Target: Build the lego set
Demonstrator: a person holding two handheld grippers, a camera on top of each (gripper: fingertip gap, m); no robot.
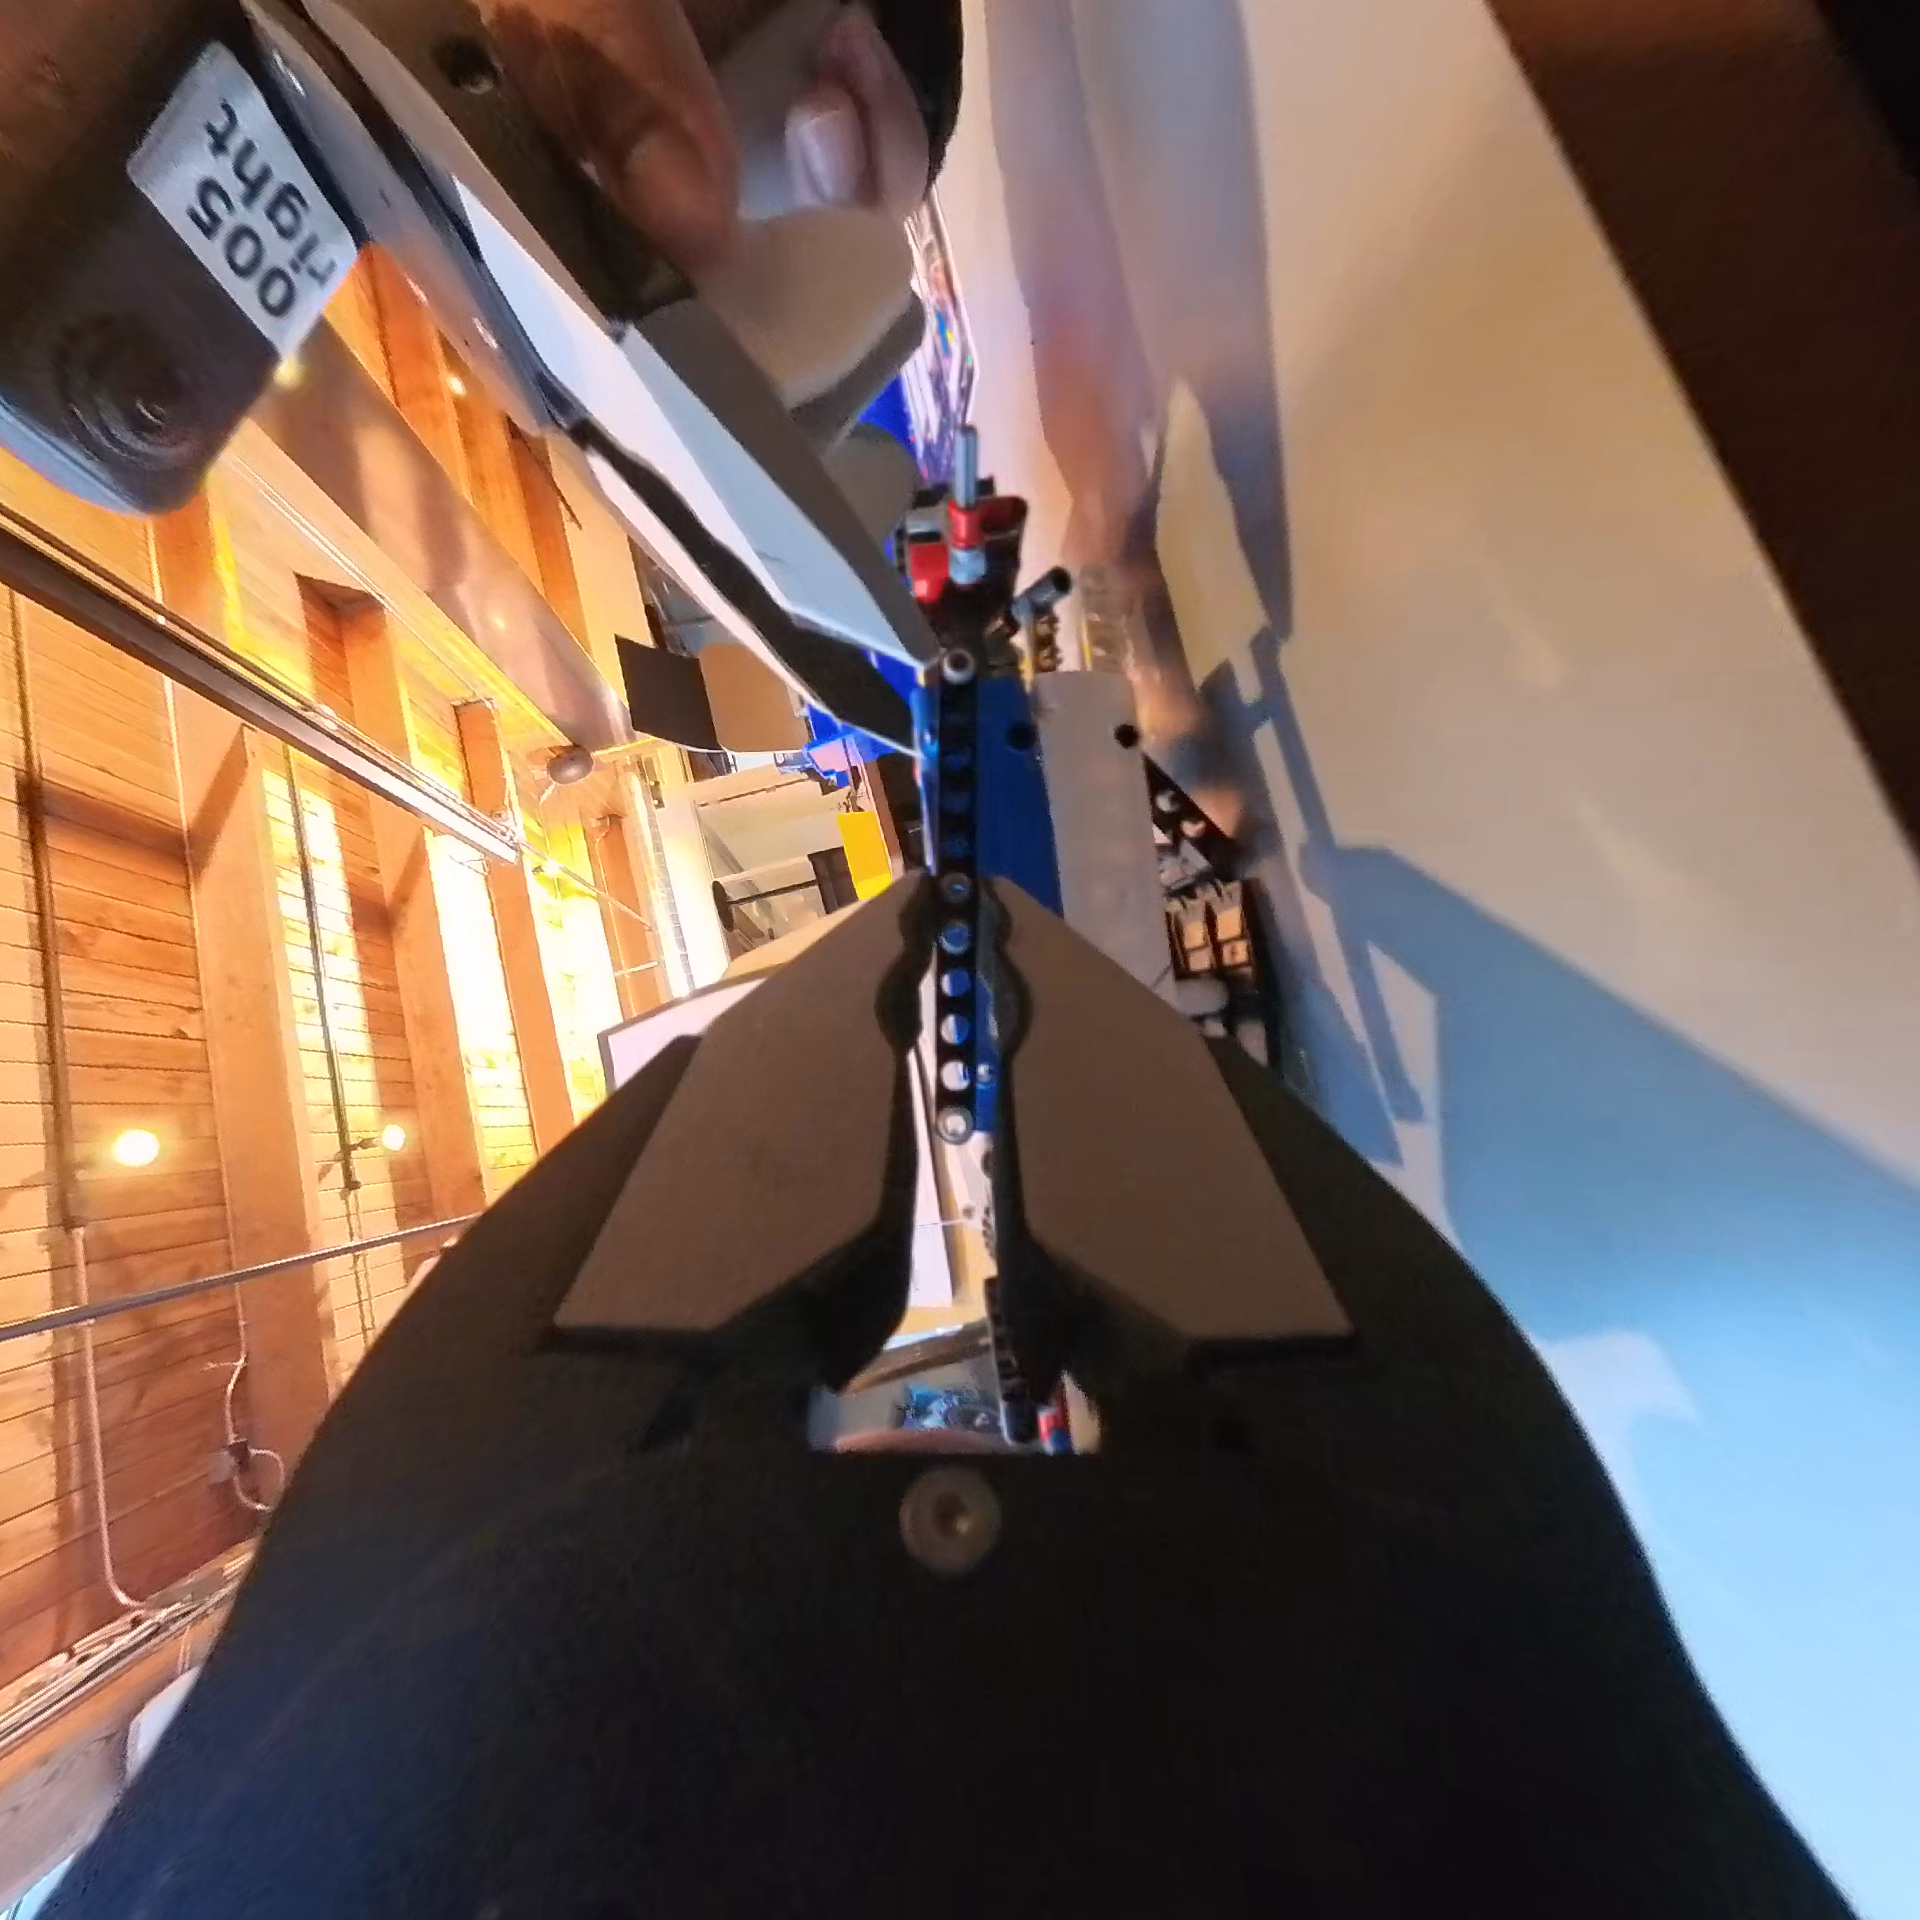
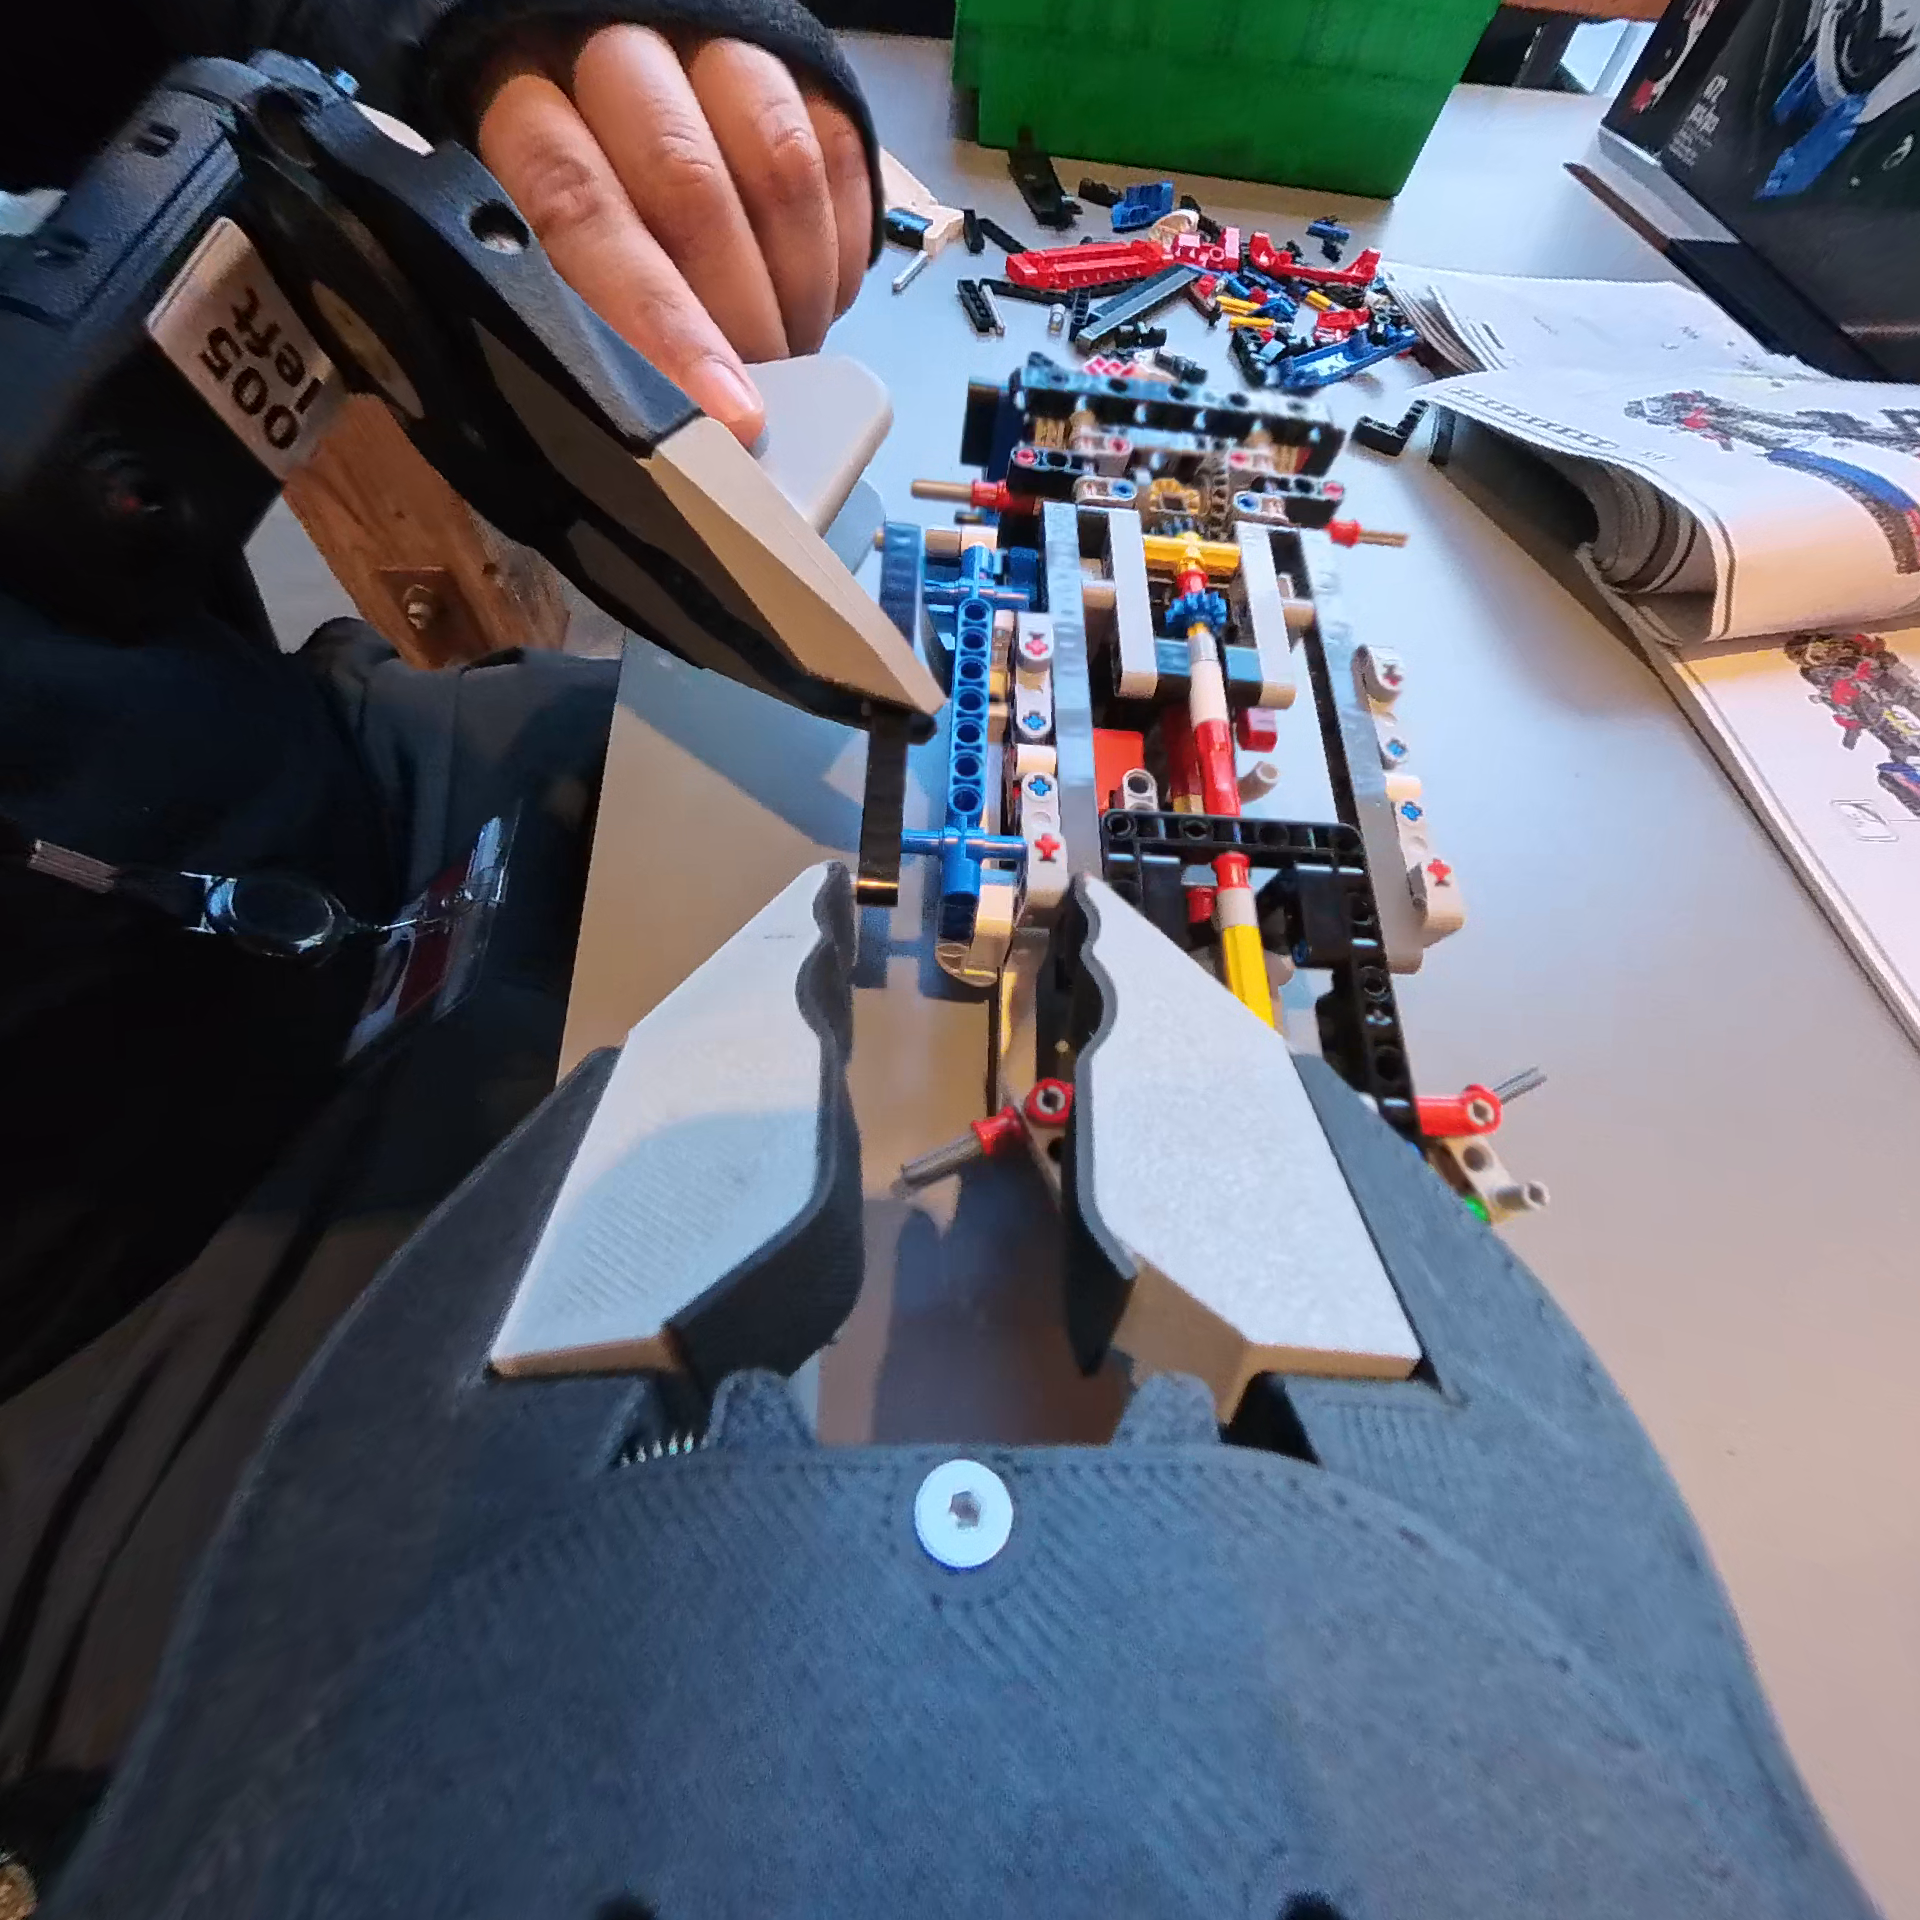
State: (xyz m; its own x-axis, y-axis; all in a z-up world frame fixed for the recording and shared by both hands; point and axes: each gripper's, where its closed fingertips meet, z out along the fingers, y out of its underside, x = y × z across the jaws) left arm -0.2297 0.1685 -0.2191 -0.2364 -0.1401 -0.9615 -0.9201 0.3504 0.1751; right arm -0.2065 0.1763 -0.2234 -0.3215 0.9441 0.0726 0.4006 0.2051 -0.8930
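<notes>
A partly built Lego chassis [image 2: 1174, 665] in black, grey, blue and red lies on the grey table [image 2: 1610, 883]; it also shows edge-on in the left wrist view [image 1: 1091, 790]. My left gripper [image 1: 954, 894] is shut on a long black beam with holes [image 1: 952, 1023]. In the right wrist view this gripper [image 2: 914, 712] holds the black beam [image 2: 881, 821] hanging down beside the chassis's blue beam [image 2: 971, 717] on its left side. My right gripper [image 2: 956, 899] is open, with the near left corner of the chassis between its fingers. It also shows in the left wrist view [image 1: 920, 644].
A pile of loose pieces [image 2: 1195, 281] lies behind the chassis, in front of a green bin [image 2: 1195, 94]. An open instruction booklet [image 2: 1714, 520] and a dark box [image 2: 1787, 135] are at the right. A person's hand [image 2: 675, 208] holds the left gripper. Only a small space, under 4 cm, lies between the two pairs of fingers.
</notes>
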